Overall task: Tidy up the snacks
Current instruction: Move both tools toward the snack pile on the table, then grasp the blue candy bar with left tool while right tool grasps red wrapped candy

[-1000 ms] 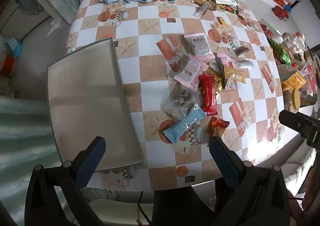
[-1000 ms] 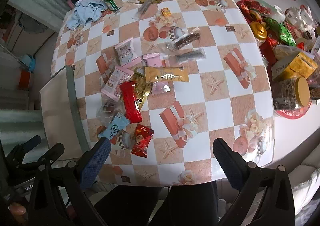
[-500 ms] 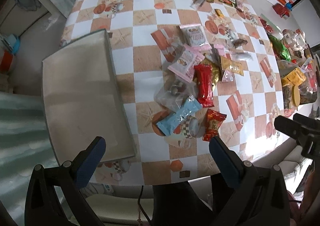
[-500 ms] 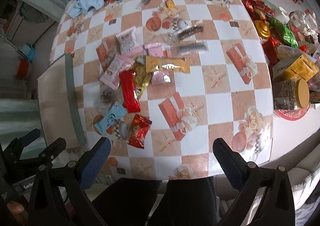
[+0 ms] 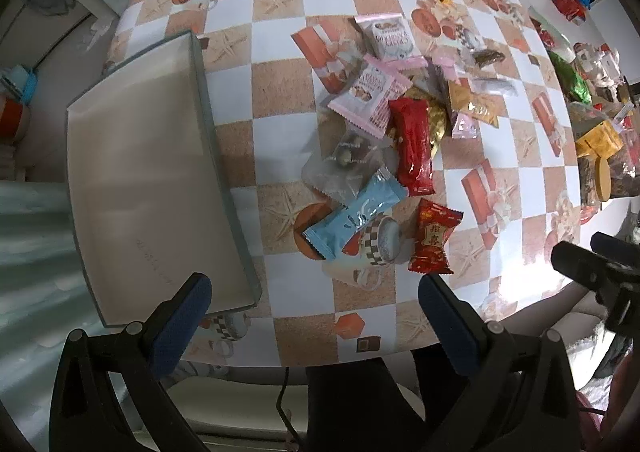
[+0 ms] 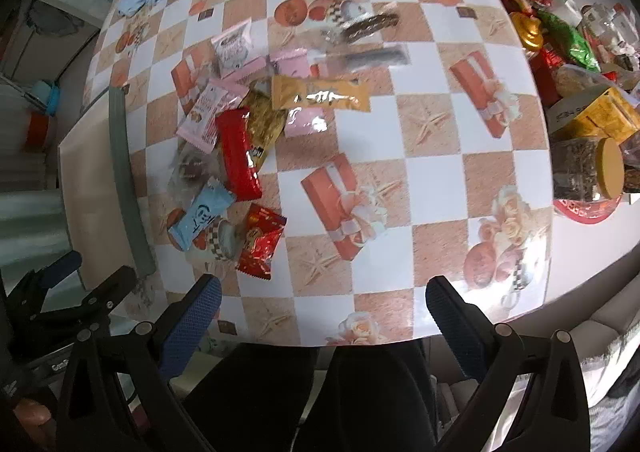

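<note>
The left gripper (image 5: 316, 316) hung above the near table edge with its jaws spread wide and nothing between them; the right gripper (image 6: 322, 314) was likewise wide open and empty, also over the near edge; the snack pile lay on the checked tablecloth (image 5: 280, 32) ahead of both, well apart from either tool

The left wrist view showed the full inside of the grey tray (image 5: 148, 180) at the table's left side, with nothing visible in it; the right wrist view showed only the tray's edge (image 6: 124, 180) and part of its floor

Nearest the grippers lay a small red packet (image 5: 434, 238), a light blue packet (image 5: 354, 218) just beside it, and a long red packet (image 5: 412, 146) beyond, overlapping a clear bag (image 5: 348, 168); pink packets (image 5: 370, 96) lay farther back

Only the right wrist view gave clearly the gold packet (image 6: 320, 94), the jar with a tan lid (image 6: 588, 168) and the yellow box (image 6: 600, 114) at the right; the left wrist view showed the right gripper's black body (image 5: 600, 272) at its margin
</note>
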`<state>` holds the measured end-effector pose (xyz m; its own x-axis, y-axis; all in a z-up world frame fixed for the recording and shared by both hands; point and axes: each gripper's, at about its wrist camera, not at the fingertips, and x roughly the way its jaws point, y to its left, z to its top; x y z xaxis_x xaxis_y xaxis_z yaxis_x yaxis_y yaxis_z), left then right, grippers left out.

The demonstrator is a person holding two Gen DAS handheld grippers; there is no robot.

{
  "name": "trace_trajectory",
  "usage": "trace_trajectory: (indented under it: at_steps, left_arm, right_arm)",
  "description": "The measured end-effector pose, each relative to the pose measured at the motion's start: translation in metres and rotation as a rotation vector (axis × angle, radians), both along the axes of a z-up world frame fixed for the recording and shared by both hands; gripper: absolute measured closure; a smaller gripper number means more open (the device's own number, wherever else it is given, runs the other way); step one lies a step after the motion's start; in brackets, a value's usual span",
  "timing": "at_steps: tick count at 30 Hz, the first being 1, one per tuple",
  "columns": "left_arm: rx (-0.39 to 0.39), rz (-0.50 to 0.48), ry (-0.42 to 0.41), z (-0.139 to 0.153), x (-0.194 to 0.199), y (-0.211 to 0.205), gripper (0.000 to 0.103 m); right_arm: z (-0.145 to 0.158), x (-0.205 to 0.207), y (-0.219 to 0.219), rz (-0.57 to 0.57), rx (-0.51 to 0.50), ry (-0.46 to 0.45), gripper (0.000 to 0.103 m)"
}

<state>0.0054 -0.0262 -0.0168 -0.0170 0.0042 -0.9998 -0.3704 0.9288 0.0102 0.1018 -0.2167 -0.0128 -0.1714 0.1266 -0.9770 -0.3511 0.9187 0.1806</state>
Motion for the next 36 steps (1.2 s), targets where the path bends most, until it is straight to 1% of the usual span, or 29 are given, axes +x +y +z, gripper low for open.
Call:
trace_trajectory:
  at_steps: [2,7,10,14,16,18,23,27,29,31,33,35,36]
  left_arm:
    - [0.014,-0.004,0.003,-0.001,0.0,0.0,0.0]
    - [0.013,-0.009,0.018,-0.01,-0.002,0.001,0.0]
    - [0.023,-0.029,0.028,-0.017,-0.002,0.001,0.0]
    - [0.046,-0.047,0.043,-0.025,-0.001,0.001,0.0]
    - [0.041,-0.054,0.047,-0.032,0.0,0.002,0.0]
    - [0.04,-0.061,0.056,-0.039,0.0,0.003,0.0]
    - [0.085,-0.106,0.078,-0.052,0.001,0.001,0.0]
    - [0.07,-0.109,0.08,-0.063,0.0,0.001,0.0]
    - [0.072,-0.123,0.081,-0.068,0.002,-0.002,0.0]
    - [0.08,-0.138,0.081,-0.073,0.006,-0.005,0.0]
    - [0.086,-0.148,0.079,-0.076,0.013,-0.007,0.0]
    - [0.092,-0.157,0.072,-0.077,0.024,-0.012,0.0]
    - [0.092,-0.163,0.072,-0.079,0.027,-0.014,0.0]
  right_arm:
    - [-0.005,-0.003,0.002,0.01,-0.003,0.007,0.0]
    - [-0.019,-0.008,0.006,0.006,0.0,0.042,0.0]
    - [-0.032,-0.011,0.01,-0.001,-0.009,0.074,0.0]
    - [-0.057,-0.011,0.013,-0.032,-0.021,0.118,0.0]
    - [-0.067,-0.011,0.014,-0.047,-0.028,0.128,0.0]
    - [-0.078,-0.012,0.017,-0.053,-0.043,0.132,0.0]
    - [-0.099,-0.016,0.025,-0.046,-0.072,0.137,0.0]
    - [-0.117,-0.016,0.035,-0.033,-0.092,0.131,0.0]
    - [-0.127,-0.016,0.039,-0.035,-0.103,0.133,0.0]
    - [-0.137,-0.016,0.044,-0.037,-0.091,0.138,0.0]
    - [-0.143,-0.014,0.046,-0.038,-0.084,0.134,0.0]
    - [-0.147,-0.01,0.044,-0.03,-0.108,0.116,0.0]
    - [-0.142,-0.003,0.049,-0.027,-0.11,0.116,0.0]
